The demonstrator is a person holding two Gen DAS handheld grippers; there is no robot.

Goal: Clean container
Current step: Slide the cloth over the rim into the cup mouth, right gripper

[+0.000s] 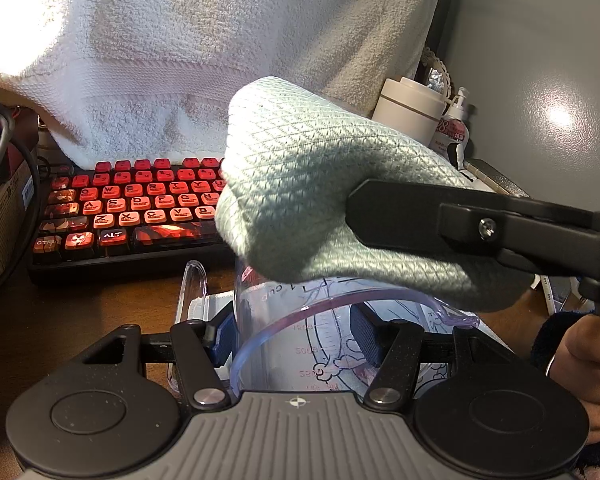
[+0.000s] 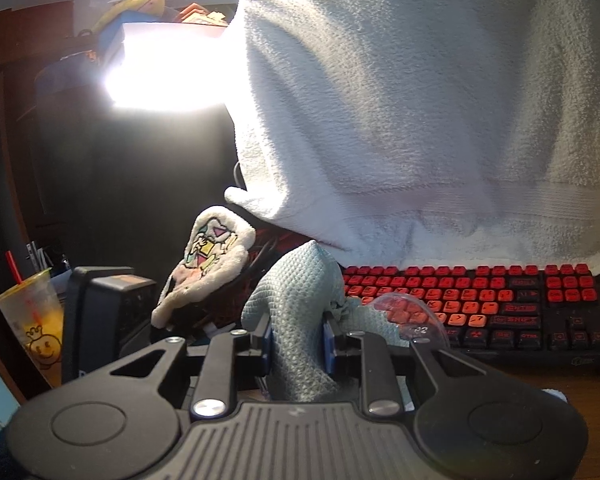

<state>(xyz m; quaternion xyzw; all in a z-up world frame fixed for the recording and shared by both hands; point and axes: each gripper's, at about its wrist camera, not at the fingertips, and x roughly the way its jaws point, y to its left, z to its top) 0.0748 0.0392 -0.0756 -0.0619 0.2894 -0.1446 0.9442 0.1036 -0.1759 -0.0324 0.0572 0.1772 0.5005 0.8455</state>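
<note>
Left wrist view: left gripper closed on clear measuring cup, blue pads pressed against opposite sides of the wall just below the rim. Cup held above brown desk, near front edge of red keyboard; handle projecting to the picture's left. Grip placed on the wall, probably to leave the mouth free for wiping.

Pale green cloth bunched into a pad at the cup's mouth, covering the far rim. Right gripper's black finger entering from the right edge, clamped on the cloth. Bunching probably chosen to give a thick wad able to reach the inner wall. Judged step: wiping of rim or interior; whether the cloth touches the inside cannot be told.

Right wrist view: right gripper shut on the same cloth, fabric squeezed between the blue pads and rising ahead in a fold. Only a sliver of the cup's rim visible to the right of the cloth, so the holding grip is confirmed by the left view alone. Shown only here: bright lamp, drink cup with straw, plush item. Shown only in the left view: white jar and pump bottle. White towel draped behind the keyboard in both.
</note>
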